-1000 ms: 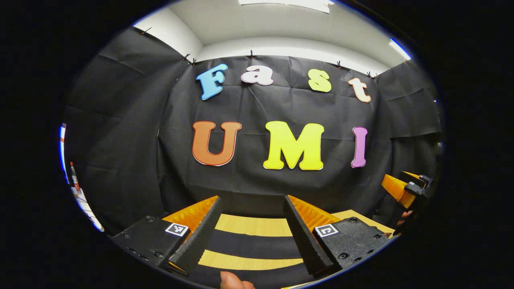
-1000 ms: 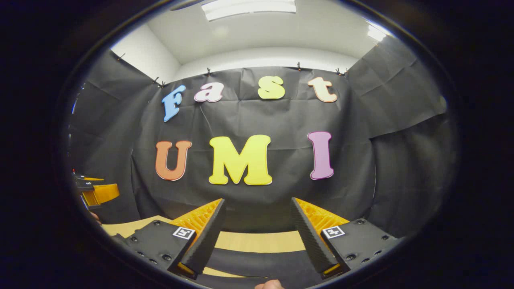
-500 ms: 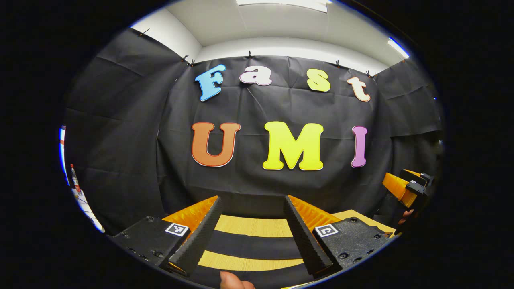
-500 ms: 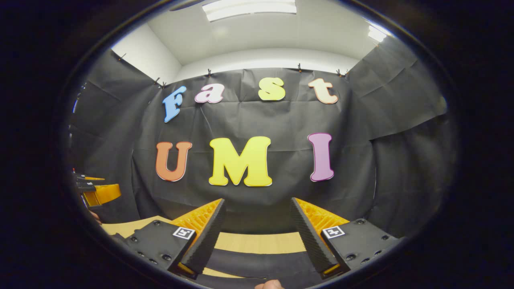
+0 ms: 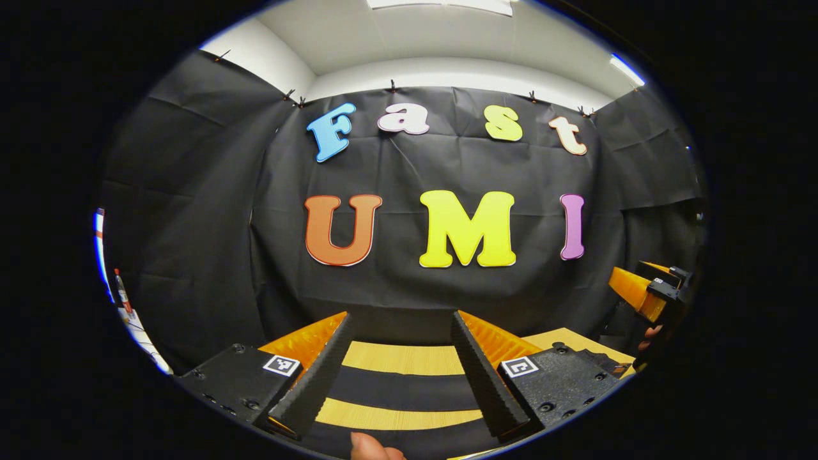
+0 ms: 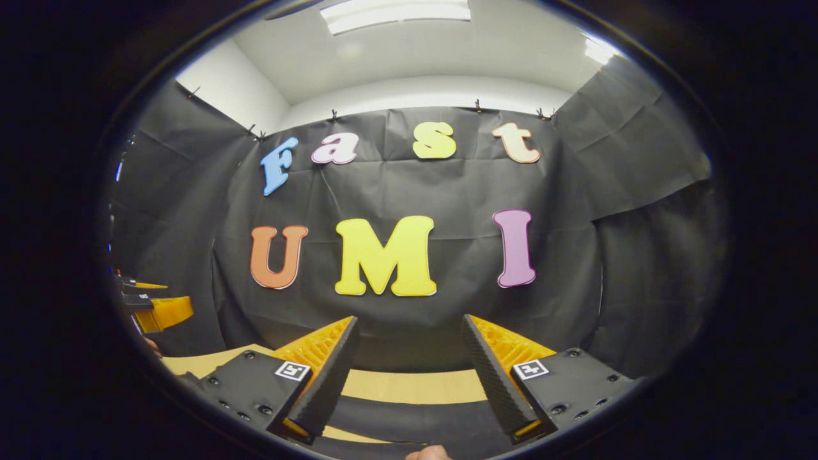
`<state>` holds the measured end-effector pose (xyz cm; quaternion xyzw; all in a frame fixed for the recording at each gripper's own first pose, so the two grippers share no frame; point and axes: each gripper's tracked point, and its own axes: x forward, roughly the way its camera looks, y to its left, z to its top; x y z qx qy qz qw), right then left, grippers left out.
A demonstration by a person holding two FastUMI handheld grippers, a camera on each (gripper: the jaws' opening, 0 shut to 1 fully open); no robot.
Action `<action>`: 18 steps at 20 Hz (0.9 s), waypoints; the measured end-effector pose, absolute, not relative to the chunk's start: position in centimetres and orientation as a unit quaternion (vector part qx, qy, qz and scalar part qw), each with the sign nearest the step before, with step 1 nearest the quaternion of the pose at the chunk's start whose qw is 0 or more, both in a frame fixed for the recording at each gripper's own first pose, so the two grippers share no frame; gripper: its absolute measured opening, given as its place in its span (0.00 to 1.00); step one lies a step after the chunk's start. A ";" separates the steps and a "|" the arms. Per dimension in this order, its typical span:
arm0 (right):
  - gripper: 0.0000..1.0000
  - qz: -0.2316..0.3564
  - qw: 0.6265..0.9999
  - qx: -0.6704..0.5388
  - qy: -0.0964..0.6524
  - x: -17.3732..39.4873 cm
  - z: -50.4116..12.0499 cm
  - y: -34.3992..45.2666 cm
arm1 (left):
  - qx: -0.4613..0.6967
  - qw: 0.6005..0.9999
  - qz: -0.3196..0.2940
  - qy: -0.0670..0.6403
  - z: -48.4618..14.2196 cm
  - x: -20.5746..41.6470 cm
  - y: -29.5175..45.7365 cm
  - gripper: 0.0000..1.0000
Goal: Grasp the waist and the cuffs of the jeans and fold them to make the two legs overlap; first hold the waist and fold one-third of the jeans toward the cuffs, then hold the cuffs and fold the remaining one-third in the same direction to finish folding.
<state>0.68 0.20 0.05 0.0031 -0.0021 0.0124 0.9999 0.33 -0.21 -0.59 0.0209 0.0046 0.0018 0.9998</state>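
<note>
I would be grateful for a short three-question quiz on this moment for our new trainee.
1. True or false: the left claw is shut on the waist of the jeans.
2. Pick one. The jaws of the right claw stand: A) open with nothing between them; B) shut and empty; C) shut on a cuff.
3. Fill in the gap: in the left gripper view, the claw at the far right edge is the ____ claw.

Key: 1 false, as it is open and holds nothing; 2 A; 3 right.
</note>
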 end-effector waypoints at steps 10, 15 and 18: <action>0.99 0.029 0.999 0.005 0.015 1.7 -1.4 1.0 | -0.212 0.964 0.007 0.158 -9.6 -4.3 2.3 0.99; 0.96 0.028 0.999 -0.013 0.027 2.6 -2.4 0.2 | -0.443 0.840 0.186 0.252 -19.2 -11.3 12.4 0.99; 0.96 0.018 0.999 -0.023 0.037 3.2 -3.0 -1.4 | -0.511 0.760 0.283 0.284 -23.5 -15.7 16.4 0.99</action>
